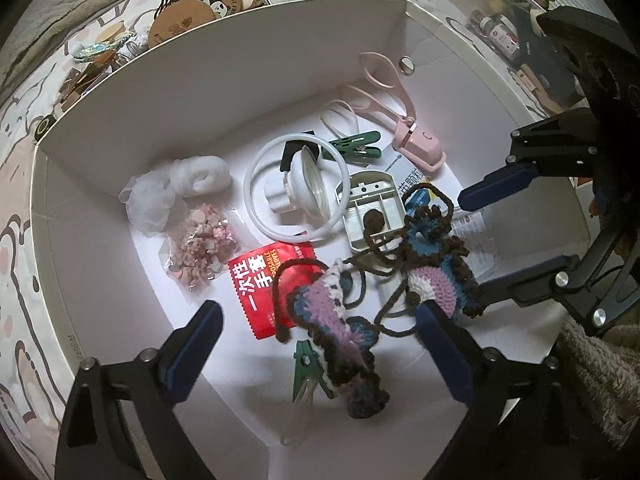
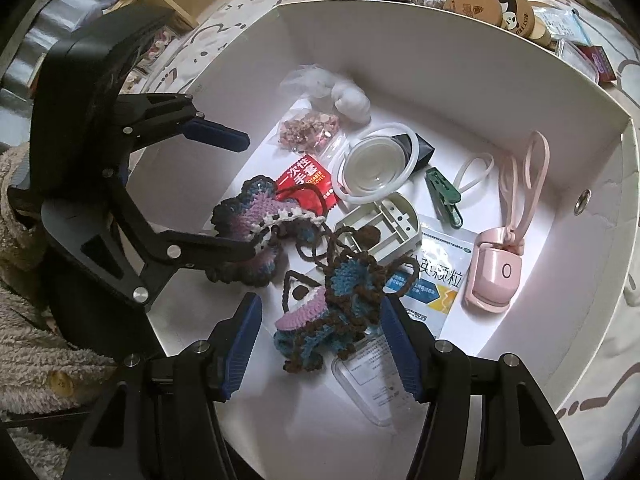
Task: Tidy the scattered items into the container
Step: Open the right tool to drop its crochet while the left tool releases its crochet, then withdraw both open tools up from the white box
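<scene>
- Looking down the left wrist view: left gripper [image 1: 320, 344] fingers spread wide, gripping nothing; crocheted piece [image 1: 340, 344] lies loose between them in the white box [image 1: 224, 80].
- Right wrist view: right gripper [image 2: 320, 332] fingers partly open, empty, straddling second crocheted piece [image 2: 336, 304]. Soft, light, floppy yarn; pinch the thick body, not the trailing strings.

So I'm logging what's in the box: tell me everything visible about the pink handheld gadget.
The pink gadget looks like smooth plastic: a blocky body with a round button ring on top, and a thin pale pink loop strap running from it toward the white box wall. It lies flat on the box floor near the corner, beside a printed sachet. No claw touches it.
</scene>
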